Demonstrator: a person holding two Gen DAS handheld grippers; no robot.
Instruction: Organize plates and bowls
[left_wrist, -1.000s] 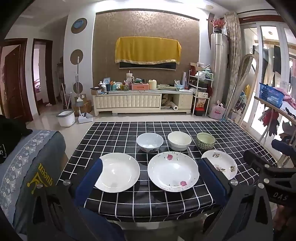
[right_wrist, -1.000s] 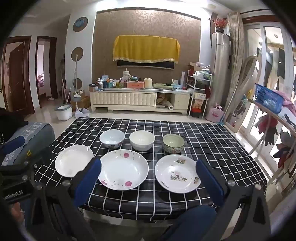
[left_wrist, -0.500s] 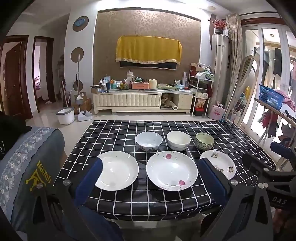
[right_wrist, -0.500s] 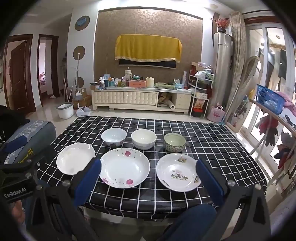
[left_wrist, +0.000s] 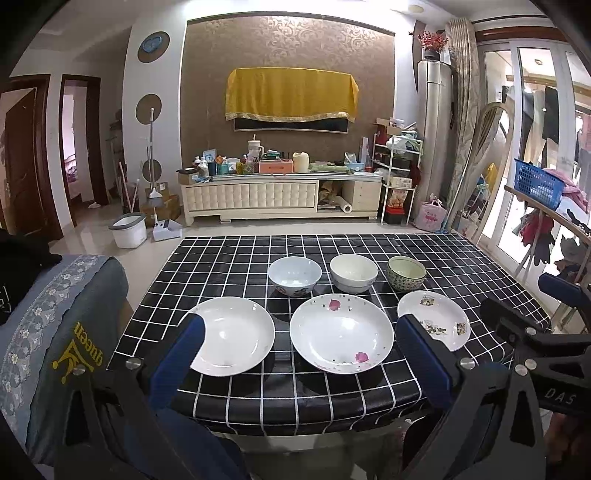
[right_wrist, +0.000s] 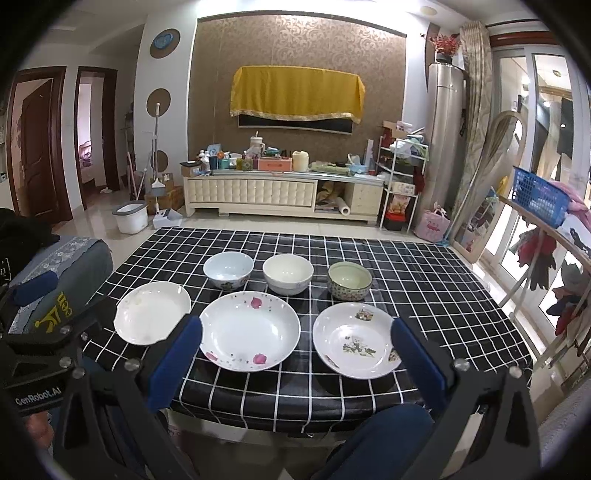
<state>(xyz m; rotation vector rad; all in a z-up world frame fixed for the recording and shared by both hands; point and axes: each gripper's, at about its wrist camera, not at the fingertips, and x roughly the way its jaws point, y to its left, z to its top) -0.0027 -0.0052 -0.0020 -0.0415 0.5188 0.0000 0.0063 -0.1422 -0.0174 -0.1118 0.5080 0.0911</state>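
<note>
Jaws of both grippers stand wide and hold nothing: the left gripper (left_wrist: 295, 354) and right gripper (right_wrist: 291, 350) hang short of the desk's (left_wrist: 229, 258) near edge, apart from all crockery, which I judge leaves both free to choose a first piece. Nothing is stacked yet.

Front row, near the edge: plain white plate (left_wrist: 231, 335) at left, larger rose-petal plate (left_wrist: 341, 333) in the middle, smaller floral plate (right_wrist: 354, 339) at right. Behind them, close together: a pale blue bowl (left_wrist: 294, 276), a cream bowl (left_wrist: 353, 272) and a green patterned bowl (left_wrist: 406, 273). All sit upright and empty on the black checked cloth, none touching as far as can be told.
</note>
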